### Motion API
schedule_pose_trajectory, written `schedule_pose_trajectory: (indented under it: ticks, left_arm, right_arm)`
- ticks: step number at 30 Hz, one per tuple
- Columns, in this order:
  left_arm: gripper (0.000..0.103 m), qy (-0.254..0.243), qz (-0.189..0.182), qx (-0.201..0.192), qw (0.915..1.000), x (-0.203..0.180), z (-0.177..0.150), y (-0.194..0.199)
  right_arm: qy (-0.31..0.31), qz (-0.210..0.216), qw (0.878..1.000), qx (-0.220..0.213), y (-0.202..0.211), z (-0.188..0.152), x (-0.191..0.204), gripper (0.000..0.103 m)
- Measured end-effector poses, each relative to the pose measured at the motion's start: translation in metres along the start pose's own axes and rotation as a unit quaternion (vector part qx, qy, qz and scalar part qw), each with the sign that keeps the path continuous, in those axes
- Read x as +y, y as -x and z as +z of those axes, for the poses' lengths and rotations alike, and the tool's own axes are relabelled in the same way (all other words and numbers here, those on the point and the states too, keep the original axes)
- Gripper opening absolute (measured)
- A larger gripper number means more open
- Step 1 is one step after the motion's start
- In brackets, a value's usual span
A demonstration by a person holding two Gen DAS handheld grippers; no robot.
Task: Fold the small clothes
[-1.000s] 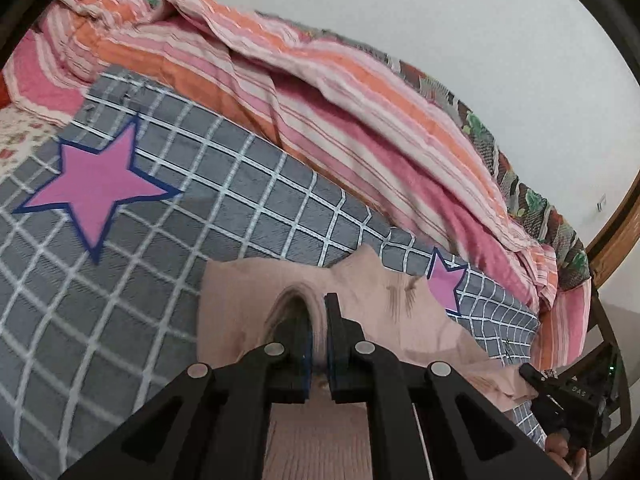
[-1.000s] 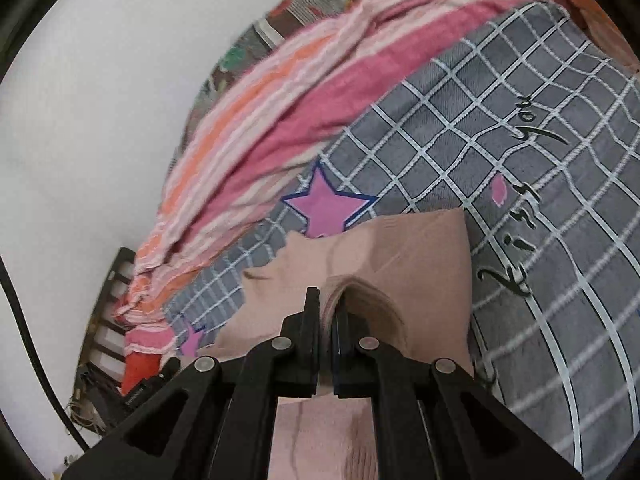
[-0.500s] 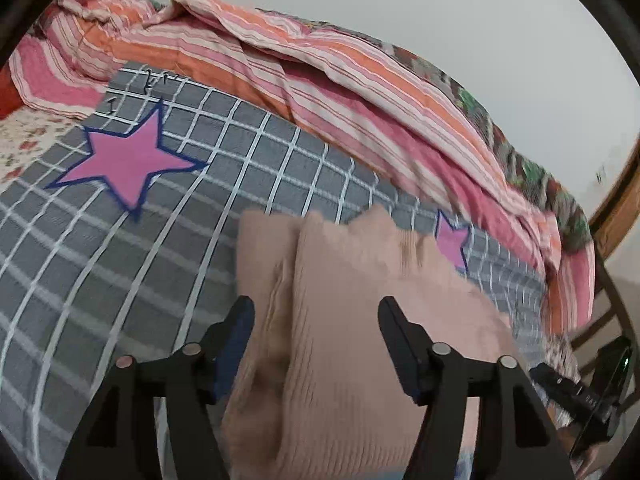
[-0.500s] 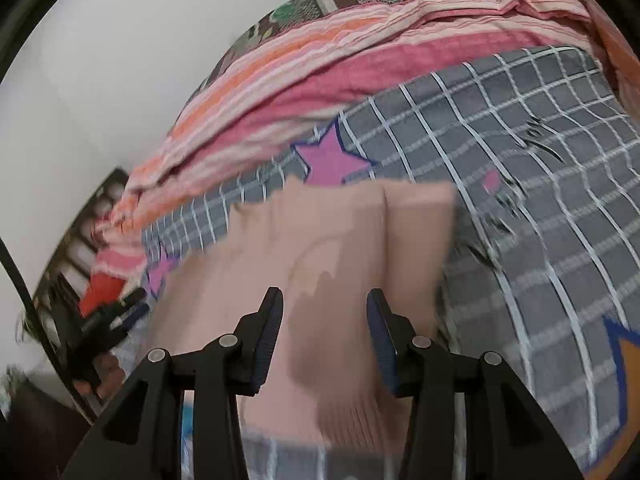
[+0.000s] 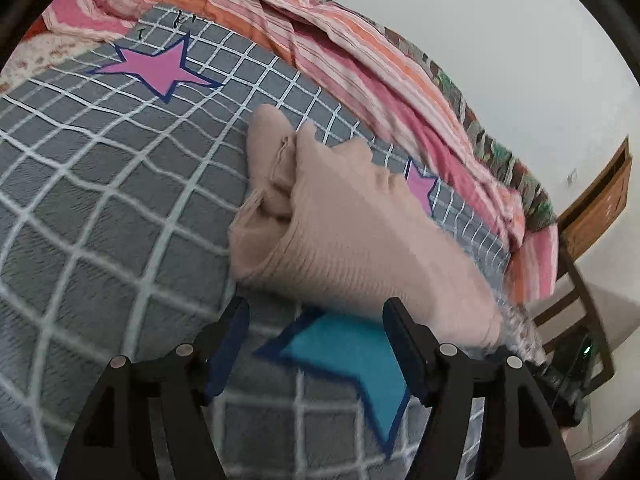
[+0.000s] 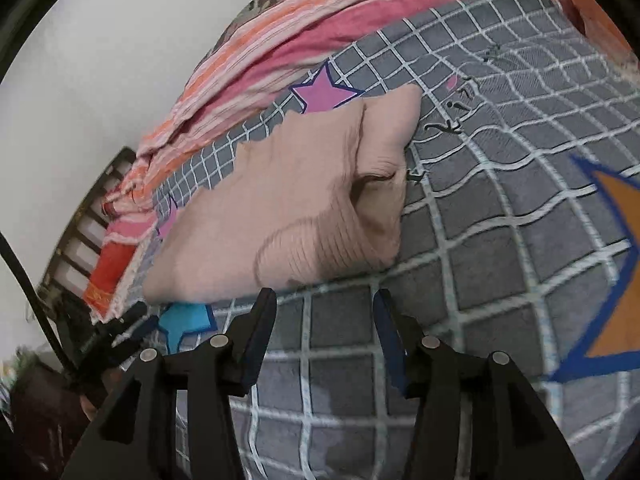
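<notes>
a small ribbed beige garment [image 5: 344, 232] lies folded over on a bed, on a grey blanket [image 5: 100, 200] with a white grid and coloured stars. both tools sit just short of it, apart from the cloth: the left gripper [image 5: 316, 340] gapes wide and holds nothing, the right gripper [image 6: 324, 328] likewise. this looks like the pause after a fold is laid down. the next move probably calls for pinching a fresh edge for another fold. the knit looks soft and limp, its near edge rounded; a striped pink and orange quilt [image 5: 360, 52] is heaped behind
</notes>
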State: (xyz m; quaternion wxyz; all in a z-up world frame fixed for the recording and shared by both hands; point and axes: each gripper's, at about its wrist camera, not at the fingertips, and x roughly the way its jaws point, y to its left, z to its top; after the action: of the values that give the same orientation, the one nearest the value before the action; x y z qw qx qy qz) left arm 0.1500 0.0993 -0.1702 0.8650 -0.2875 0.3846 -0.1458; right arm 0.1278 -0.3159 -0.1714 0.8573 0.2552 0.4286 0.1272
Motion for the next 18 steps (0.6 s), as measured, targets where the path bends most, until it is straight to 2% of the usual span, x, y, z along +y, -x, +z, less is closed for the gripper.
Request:
schedule_pose_trajectory:
  ticks: [3,6,8,9,10,13,18]
  left_arm:
    - [0.065,0.028,0.000,-0.002,0.9996,0.003,0.009,-0.016]
    - [0.051,0.034,0.017,-0.015,0.9992,0.001,0.018,-0.026]
    - [0.034,0.042,0.021,-0.007,0.9989,0.003,0.024,-0.031]
    - [0.013,0.048,0.017,-0.002,0.9987,0.005,0.025,-0.033]
    - [0.011,0.054,0.009,0.005,0.9985,0.006,0.027,-0.034]
    - [0.010,0.033,0.010,-0.009,0.9994,0.001,0.024,-0.022]
    - [0.009,0.009,0.014,-0.010,0.9998,-0.011,0.008,0.004]
  right_arm:
    - [-0.022,0.010,1.000,-0.011,-0.012,0.008,0.000,0.051]
    - [-0.053,0.006,0.998,-0.021,-0.024,0.020,-0.003,0.051]
    - [-0.072,-0.002,0.997,-0.033,-0.031,0.028,-0.006,0.042]
    - [-0.076,-0.008,0.997,-0.033,-0.034,0.031,-0.007,0.020]
    - [-0.078,-0.007,0.996,-0.031,-0.037,0.034,-0.008,0.010]
    - [-0.083,0.007,0.996,-0.027,-0.036,0.037,-0.008,0.009]
    - [-0.069,0.016,0.997,-0.037,-0.009,0.029,0.000,0.008]
